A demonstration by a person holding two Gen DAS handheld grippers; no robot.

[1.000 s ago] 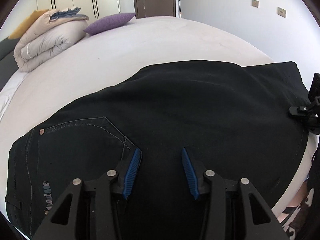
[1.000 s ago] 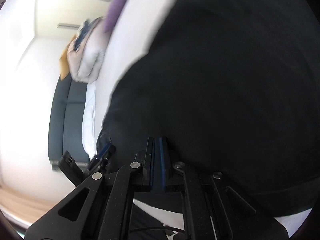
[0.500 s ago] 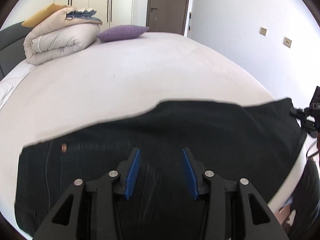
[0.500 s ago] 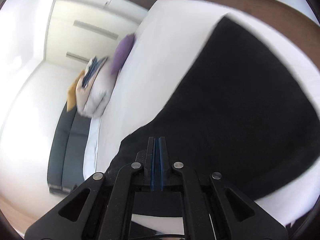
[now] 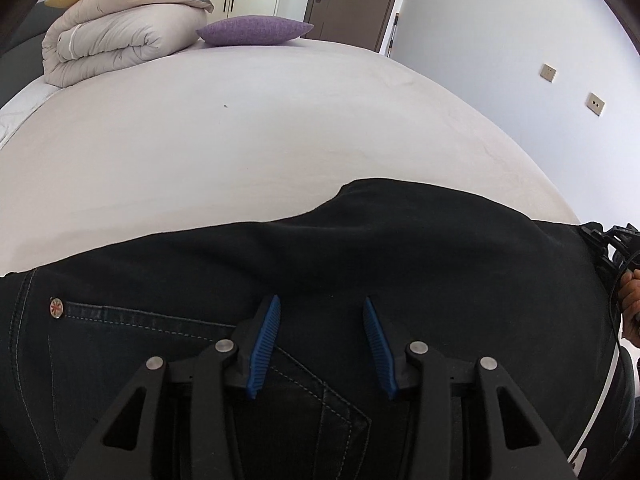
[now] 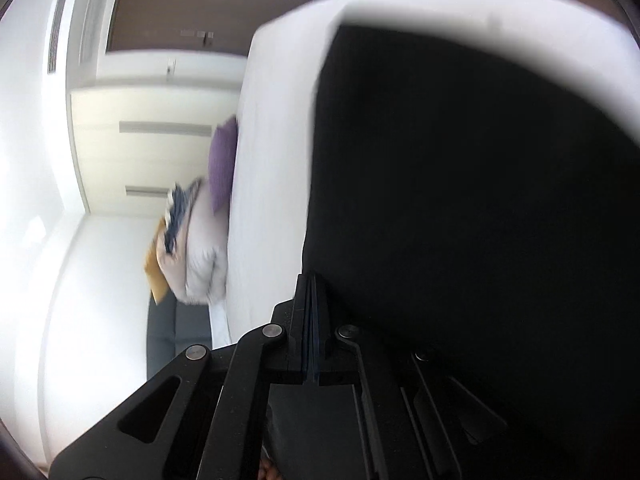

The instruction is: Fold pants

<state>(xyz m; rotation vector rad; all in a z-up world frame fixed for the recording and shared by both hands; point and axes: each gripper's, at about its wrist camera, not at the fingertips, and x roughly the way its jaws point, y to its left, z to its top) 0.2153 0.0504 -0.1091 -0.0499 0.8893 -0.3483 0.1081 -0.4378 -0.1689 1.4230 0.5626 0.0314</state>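
Black jeans point(image 5: 360, 264) lie across the near edge of a white bed point(image 5: 260, 128), with a back pocket and a rivet point(image 5: 56, 307) at the left. My left gripper point(image 5: 320, 320) hovers open and empty just above the pocket area. My right gripper point(image 6: 311, 284) is shut, its jaws pressed together at the edge of the jeans point(image 6: 480, 220); whether cloth is pinched between them is not clear. It also shows in the left wrist view point(image 5: 612, 240) at the jeans' right end.
A folded beige duvet point(image 5: 120, 36) and a purple pillow point(image 5: 256, 30) sit at the far end of the bed. A door and wardrobes stand behind. The bed's right edge drops off beside a wall with sockets.
The left gripper has dropped lower and closer over the jeans, still open. The right wrist view has swung round, its jaws staying shut at the jeans' edge.
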